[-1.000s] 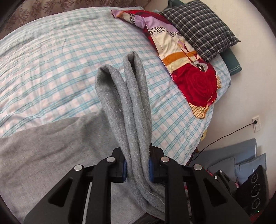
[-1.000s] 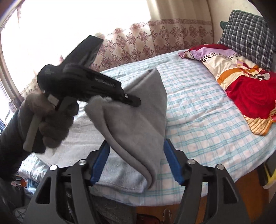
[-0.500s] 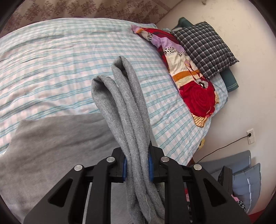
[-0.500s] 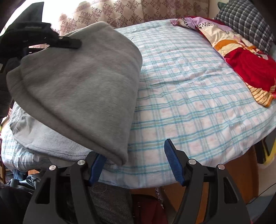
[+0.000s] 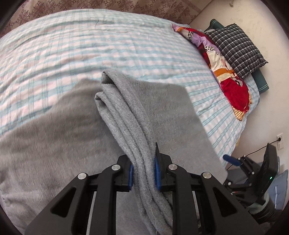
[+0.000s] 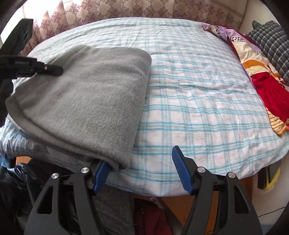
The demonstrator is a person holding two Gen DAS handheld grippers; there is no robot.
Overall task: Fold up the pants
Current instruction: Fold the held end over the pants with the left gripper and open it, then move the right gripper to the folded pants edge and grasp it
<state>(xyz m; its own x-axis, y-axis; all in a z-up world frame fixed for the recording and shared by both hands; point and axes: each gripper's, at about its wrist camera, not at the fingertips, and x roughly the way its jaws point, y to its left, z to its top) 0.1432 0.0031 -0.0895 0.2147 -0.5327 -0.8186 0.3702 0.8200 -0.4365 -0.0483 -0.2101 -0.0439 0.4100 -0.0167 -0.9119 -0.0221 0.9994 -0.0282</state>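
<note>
The grey pants (image 6: 94,101) lie folded on the checked bed sheet (image 6: 198,101), at its left side near the front edge. My left gripper (image 5: 144,173) is shut on a bunched fold of the pants (image 5: 126,115) and holds it just above the flat layers (image 5: 54,144). In the right wrist view the left gripper (image 6: 50,69) sits at the far left edge of the pants. My right gripper (image 6: 141,173) hangs open over the bed's front edge. The near corner of the pants rests against its left pad (image 6: 100,174), with no cloth pinched between the pads.
A colourful quilt (image 5: 229,76) and a dark checked pillow (image 5: 236,48) lie at the bed's right end by the wall. Cushions and black gear (image 5: 267,173) sit on the floor to the right. A patterned curtain (image 6: 126,9) runs behind the bed.
My left gripper carried the held fold across and down, so the pants now lie flatter on the bed. My right gripper sank toward the bed's front edge, still open.
</note>
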